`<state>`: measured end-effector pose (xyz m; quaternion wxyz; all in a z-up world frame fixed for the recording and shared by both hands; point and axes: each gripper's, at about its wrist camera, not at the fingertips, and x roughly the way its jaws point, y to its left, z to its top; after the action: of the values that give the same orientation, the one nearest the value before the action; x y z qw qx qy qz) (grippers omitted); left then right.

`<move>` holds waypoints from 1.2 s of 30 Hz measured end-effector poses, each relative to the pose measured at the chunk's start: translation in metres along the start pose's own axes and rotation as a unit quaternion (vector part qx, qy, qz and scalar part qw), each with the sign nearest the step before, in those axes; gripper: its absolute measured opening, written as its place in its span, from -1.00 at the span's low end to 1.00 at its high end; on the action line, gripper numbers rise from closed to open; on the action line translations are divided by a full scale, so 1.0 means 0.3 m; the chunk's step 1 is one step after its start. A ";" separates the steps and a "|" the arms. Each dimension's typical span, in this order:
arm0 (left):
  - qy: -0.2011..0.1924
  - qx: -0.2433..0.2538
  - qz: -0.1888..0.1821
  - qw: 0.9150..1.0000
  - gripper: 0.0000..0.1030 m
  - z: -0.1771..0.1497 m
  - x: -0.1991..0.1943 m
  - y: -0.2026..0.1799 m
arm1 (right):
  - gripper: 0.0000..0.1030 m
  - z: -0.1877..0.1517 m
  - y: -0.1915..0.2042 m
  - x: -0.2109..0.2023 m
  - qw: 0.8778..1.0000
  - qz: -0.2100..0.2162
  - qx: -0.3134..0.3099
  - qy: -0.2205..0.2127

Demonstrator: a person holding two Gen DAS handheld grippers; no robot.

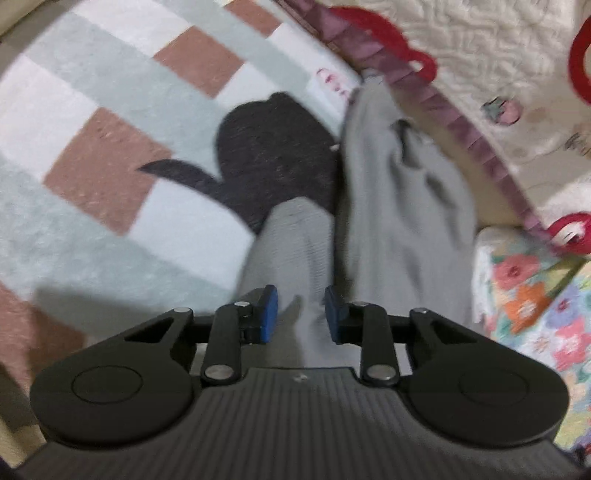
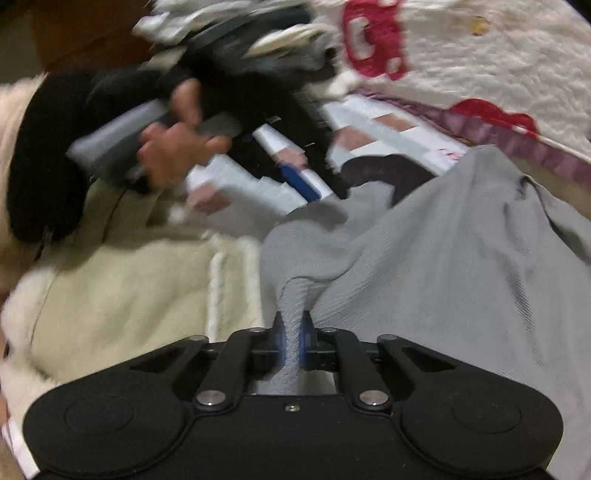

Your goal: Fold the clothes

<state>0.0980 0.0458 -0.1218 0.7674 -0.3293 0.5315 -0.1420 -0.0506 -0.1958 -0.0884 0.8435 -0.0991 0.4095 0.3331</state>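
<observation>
A grey garment [image 1: 399, 206] lies on a checked blanket [image 1: 92, 122] with a black shape on it. In the left wrist view my left gripper [image 1: 301, 314] is open, its blue pads [image 1: 271, 314] on either side of a fold of the grey cloth without pinching it. In the right wrist view my right gripper [image 2: 291, 339] is shut on a bunched edge of the grey garment [image 2: 443, 266], which spreads out ahead and to the right. The left gripper [image 2: 295, 181] and the hand holding it [image 2: 173, 147] show blurred at upper left.
A white quilt [image 1: 498, 48] with red patterns and a purple border lies at the right. A floral cloth [image 1: 535, 306] is at the lower right. A cream fleece [image 2: 110, 295] lies left of the right gripper, and a blurred pile of clothes [image 2: 240, 33] is beyond.
</observation>
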 end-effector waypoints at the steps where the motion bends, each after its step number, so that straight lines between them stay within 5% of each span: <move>1: -0.008 0.005 0.000 1.000 -0.49 0.005 -0.007 -0.016 | -0.86 0.000 -0.040 -0.011 0.999 -0.008 0.035 -0.016; 4: -0.023 0.058 0.042 0.997 -0.36 0.011 -0.018 -0.077 | -0.86 -0.055 -0.201 -0.029 0.982 -0.030 0.178 -0.048; 8: -0.015 0.114 0.079 0.990 -0.20 -0.022 -0.018 -0.112 | -0.85 -0.207 -0.396 -0.033 0.933 -0.067 0.350 -0.051; 19: 0.085 0.027 0.008 0.996 0.01 -0.136 0.099 -0.067 | -0.45 -0.386 -0.465 -0.058 0.881 0.003 0.468 -0.064; 20: 0.084 0.026 0.009 0.996 -0.06 -0.143 0.109 -0.067 | -0.39 -0.389 -0.468 -0.051 0.876 0.012 0.477 -0.070; 22: 0.075 0.079 0.023 0.994 -0.96 -0.156 0.114 -0.108 | -0.30 -0.389 -0.462 -0.049 0.867 0.034 0.490 -0.086; 23: 0.069 0.122 0.041 0.989 -0.94 -0.166 0.114 -0.142 | -0.30 -0.389 -0.456 -0.053 0.864 0.047 0.492 -0.092; 26: 0.030 0.218 0.075 0.973 -0.95 -0.201 0.064 -0.247 | -0.20 -0.365 -0.420 -0.087 0.881 0.072 0.459 -0.091; 29: -0.024 0.257 0.088 0.962 -0.95 -0.211 -0.045 -0.324 | 0.08 -0.303 -0.345 -0.118 0.923 0.048 0.378 -0.061; 30: -0.051 0.281 0.105 0.953 -0.95 -0.223 -0.091 -0.356 | 0.16 -0.286 -0.313 -0.121 0.936 0.037 0.347 -0.044; 32: -0.109 0.340 0.159 0.920 -0.95 -0.261 -0.168 -0.410 | 0.20 -0.261 -0.239 -0.117 0.958 0.009 0.285 -0.005; 34: -0.155 0.370 0.190 0.896 -0.95 -0.299 -0.230 -0.438 | 0.19 -0.260 -0.178 -0.099 0.967 -0.046 0.251 0.019; 36: -0.182 0.366 0.192 0.892 -0.95 -0.317 -0.285 -0.446 | 0.14 -0.272 -0.149 -0.094 0.968 -0.076 0.238 0.015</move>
<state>-0.0044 -0.0386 0.0072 0.9293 0.0637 0.3455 -0.1142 -0.0853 -0.2790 -0.1242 0.8595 0.0694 0.4806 0.1595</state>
